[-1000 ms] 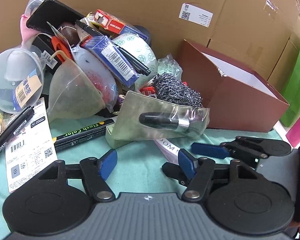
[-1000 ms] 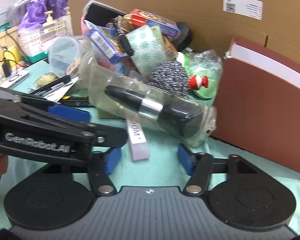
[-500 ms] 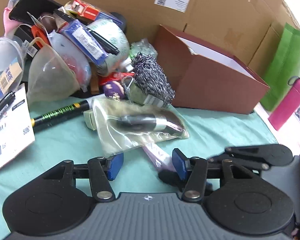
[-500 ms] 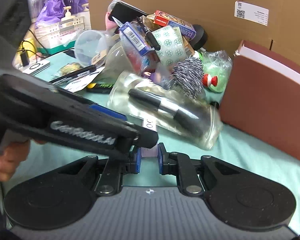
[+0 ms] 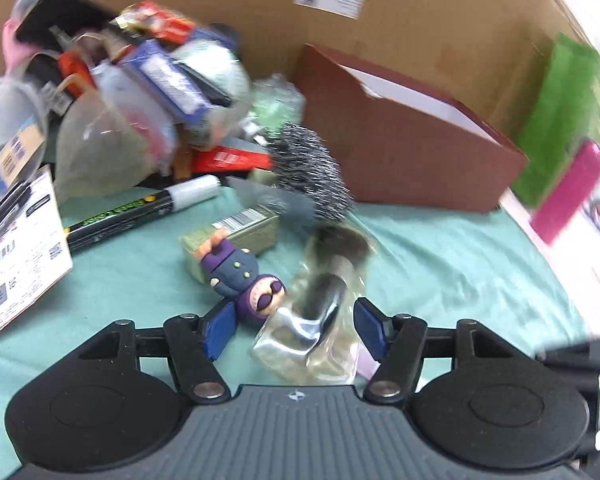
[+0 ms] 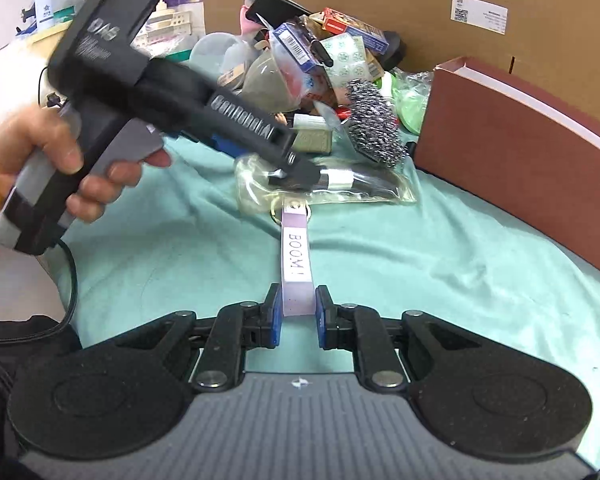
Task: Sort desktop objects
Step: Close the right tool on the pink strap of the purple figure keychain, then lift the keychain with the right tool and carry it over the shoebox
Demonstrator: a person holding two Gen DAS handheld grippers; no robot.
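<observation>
Right wrist: one lilac strap (image 6: 296, 264), one bagged brush (image 6: 352, 182), two tools.

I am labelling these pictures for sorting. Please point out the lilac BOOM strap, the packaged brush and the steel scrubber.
lilac BOOM strap (image 6: 296, 258): right wrist view, on its white printed label.
packaged brush (image 6: 336, 179): right wrist view, on its silver ferrule.
steel scrubber (image 6: 374, 126): right wrist view, on the middle of the wire ball.

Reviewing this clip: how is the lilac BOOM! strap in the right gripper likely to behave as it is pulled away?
The lilac strap looks like thin, flat fabric, so probably floppy and light. The right gripper pinches only its near end; the rest would likely dangle. Its far end reaches under the bagged brush, which may drag along.
</observation>
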